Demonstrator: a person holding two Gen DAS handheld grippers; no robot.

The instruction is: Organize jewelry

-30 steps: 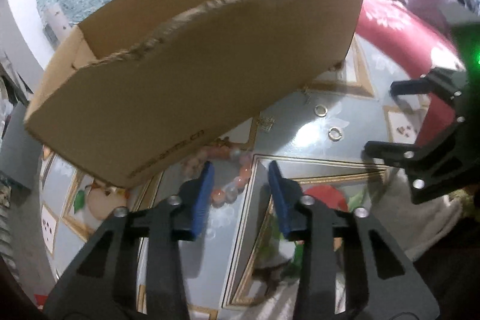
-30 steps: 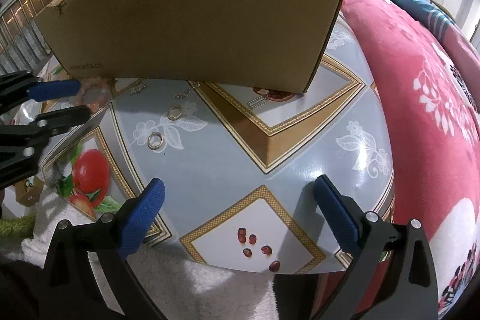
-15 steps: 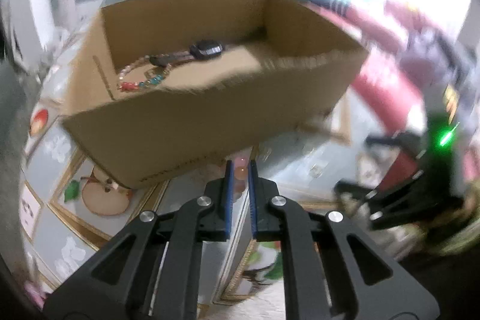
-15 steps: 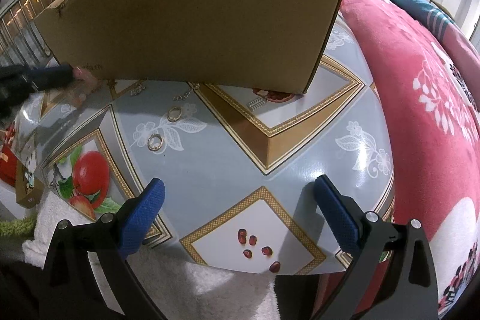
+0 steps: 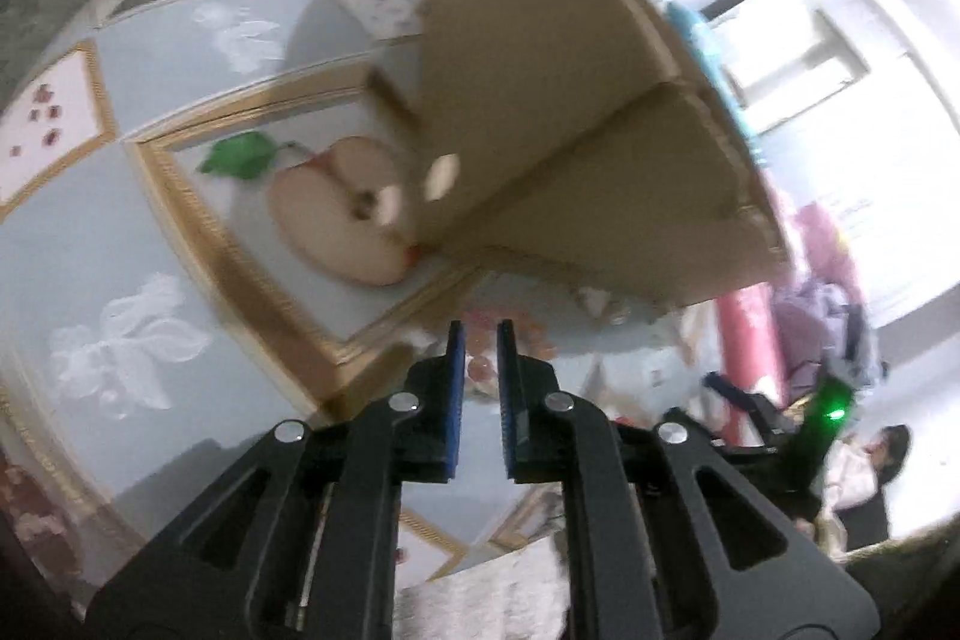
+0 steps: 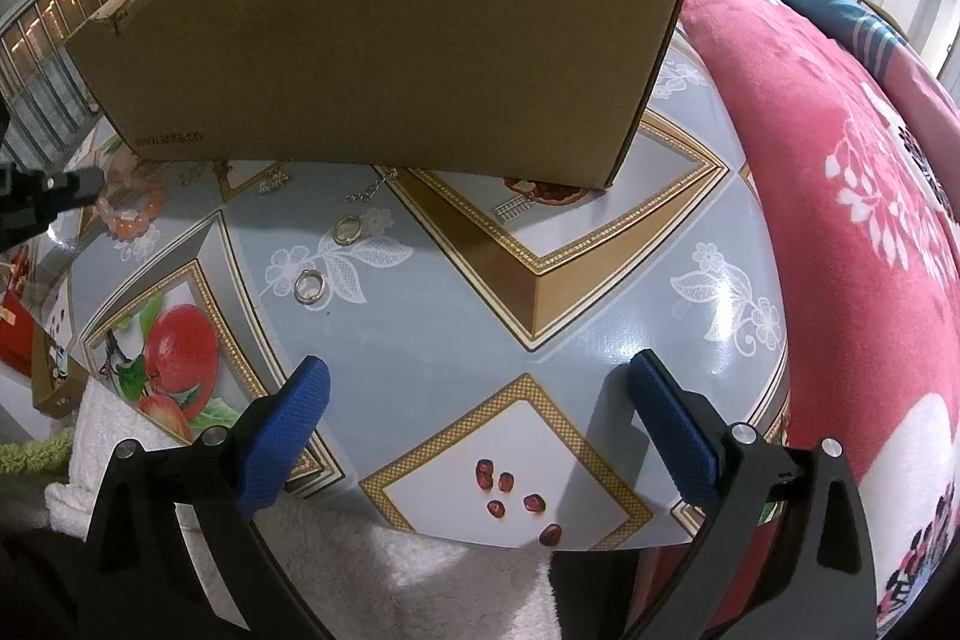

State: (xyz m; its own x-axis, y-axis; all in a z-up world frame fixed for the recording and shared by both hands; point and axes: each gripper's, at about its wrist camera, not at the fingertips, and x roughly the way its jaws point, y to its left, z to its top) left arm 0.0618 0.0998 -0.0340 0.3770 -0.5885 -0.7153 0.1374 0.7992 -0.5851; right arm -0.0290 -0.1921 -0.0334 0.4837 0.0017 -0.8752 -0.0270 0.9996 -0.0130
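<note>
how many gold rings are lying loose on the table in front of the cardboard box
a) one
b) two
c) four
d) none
b) In the right wrist view two gold rings lie apart on the patterned table in front of the cardboard box: one nearer the box, the other closer to the camera.

Beyond my work, a red floral blanket (image 6: 840, 172) lies beside the fruit-patterned tablecloth (image 6: 600, 292); a white towel (image 6: 114, 430) hangs at the near edge.
</note>
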